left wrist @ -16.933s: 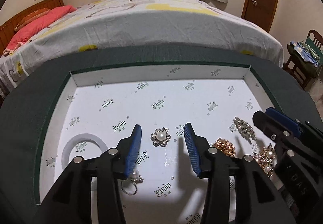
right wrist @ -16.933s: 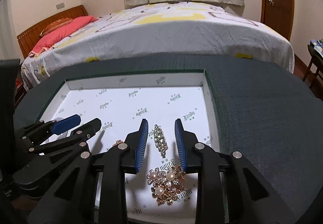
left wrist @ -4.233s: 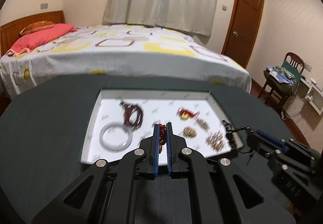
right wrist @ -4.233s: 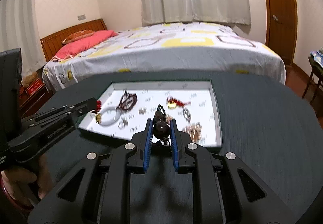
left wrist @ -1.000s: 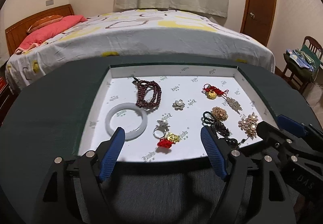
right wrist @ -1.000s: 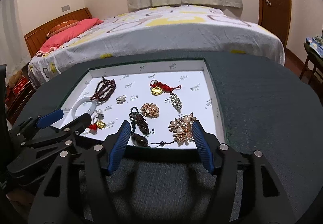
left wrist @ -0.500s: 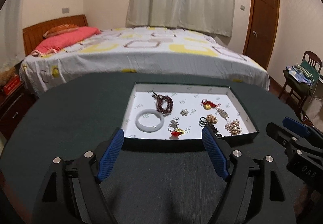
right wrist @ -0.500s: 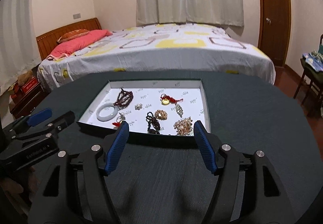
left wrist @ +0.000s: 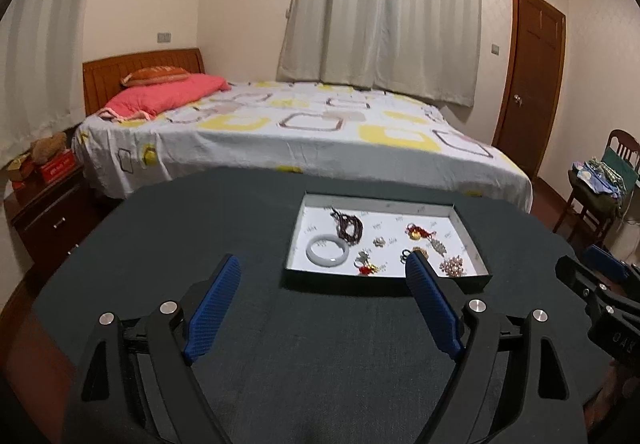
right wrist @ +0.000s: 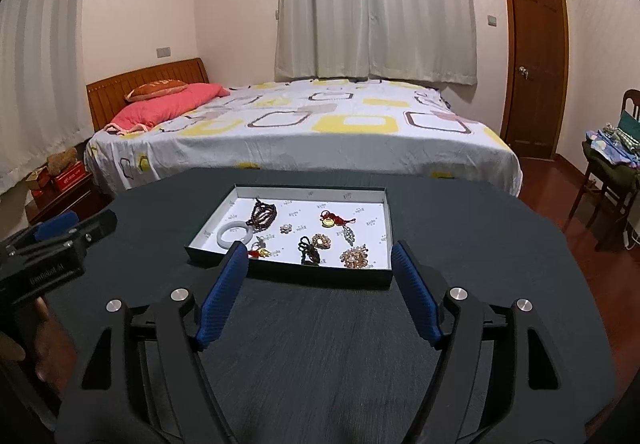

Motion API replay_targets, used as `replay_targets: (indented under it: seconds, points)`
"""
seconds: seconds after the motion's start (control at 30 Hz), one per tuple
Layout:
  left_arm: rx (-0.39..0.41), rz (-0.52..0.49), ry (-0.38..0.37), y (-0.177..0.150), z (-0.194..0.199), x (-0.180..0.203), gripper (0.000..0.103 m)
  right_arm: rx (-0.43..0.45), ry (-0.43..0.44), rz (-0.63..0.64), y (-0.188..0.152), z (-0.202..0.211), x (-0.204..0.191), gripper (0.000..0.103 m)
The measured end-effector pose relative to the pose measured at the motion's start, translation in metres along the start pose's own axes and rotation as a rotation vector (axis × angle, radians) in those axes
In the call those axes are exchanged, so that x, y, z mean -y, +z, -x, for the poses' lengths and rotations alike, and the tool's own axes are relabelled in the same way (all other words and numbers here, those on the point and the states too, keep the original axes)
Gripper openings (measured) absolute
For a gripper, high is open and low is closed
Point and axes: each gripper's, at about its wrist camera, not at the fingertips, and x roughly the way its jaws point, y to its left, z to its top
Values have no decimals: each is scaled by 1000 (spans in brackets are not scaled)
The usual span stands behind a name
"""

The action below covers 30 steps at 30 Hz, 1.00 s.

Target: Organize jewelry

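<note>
Jewelry (right wrist: 320, 240) sits in tray (right wrist: 308, 191); L tool (left wrist: 324, 276) & R tool (right wrist: 318, 258) both spread, holding nothing.

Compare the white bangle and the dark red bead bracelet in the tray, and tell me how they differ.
The white bangle is one smooth, pale, rigid-looking ring lying flat with an open centre; the dark red bead bracelet is made of many small beads gathered in a bunched loop. The bangle lies nearer the tray's front left corner; the bead bracelet lies just behind it, toward the far wall. Both rest on the tray's white lining, in its left part, untouched by either gripper.
</note>
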Motion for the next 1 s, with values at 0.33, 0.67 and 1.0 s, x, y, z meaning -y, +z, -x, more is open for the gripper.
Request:
replay_targets:
  seconds: [0.33, 0.67, 1.0]
  points:
    - [9, 6, 6, -4, 23, -7, 82, 35, -22, 0, -1, 34, 1, 77]
    - [42, -8, -3, -2, 35, -5, 82, 66, -31, 1, 0, 48, 1, 77]
    - [44, -14, -1, -2, 35, -4, 82, 72, -31, -2, 0, 49, 0, 77]
